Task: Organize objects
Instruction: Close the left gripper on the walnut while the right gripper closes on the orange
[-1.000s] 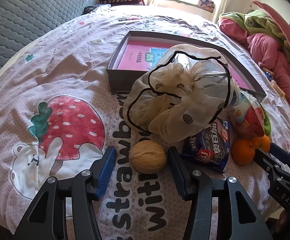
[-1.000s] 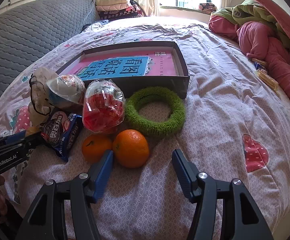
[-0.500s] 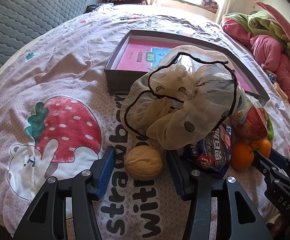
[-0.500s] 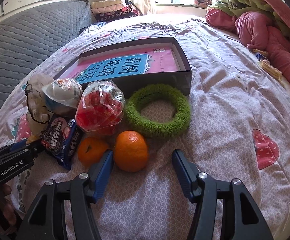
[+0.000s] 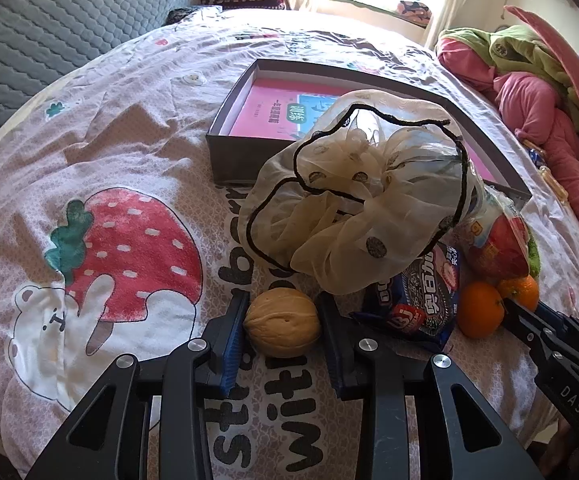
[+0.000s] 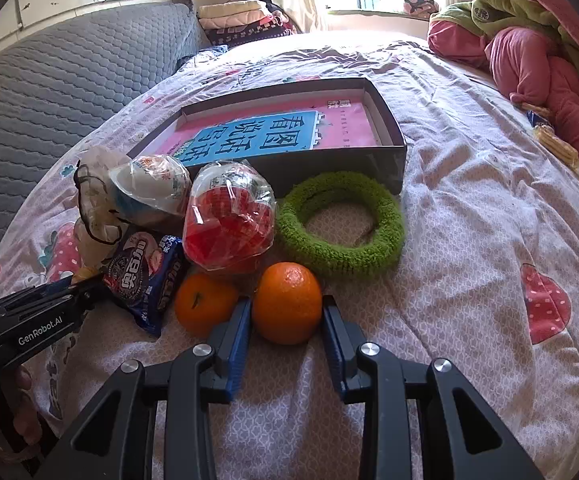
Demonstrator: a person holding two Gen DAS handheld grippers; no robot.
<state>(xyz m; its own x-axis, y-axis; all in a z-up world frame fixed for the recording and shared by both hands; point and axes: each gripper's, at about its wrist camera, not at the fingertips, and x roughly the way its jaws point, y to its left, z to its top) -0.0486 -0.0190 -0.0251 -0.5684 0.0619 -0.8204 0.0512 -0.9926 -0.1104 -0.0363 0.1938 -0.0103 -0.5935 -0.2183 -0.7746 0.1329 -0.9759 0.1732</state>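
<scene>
Left claw has just closed onto the walnut, right claw onto the orange; lift both straight up, then toward the box.

Likely bedroom: bed, folded blankets

Box half hidden behind scrunchie. Second orange mostly tucked behind the first and the red packet. Green ring barely peeking out. Walnut almost wholly hidden behind left gripper. Hand cut off at frame edge.
</scene>
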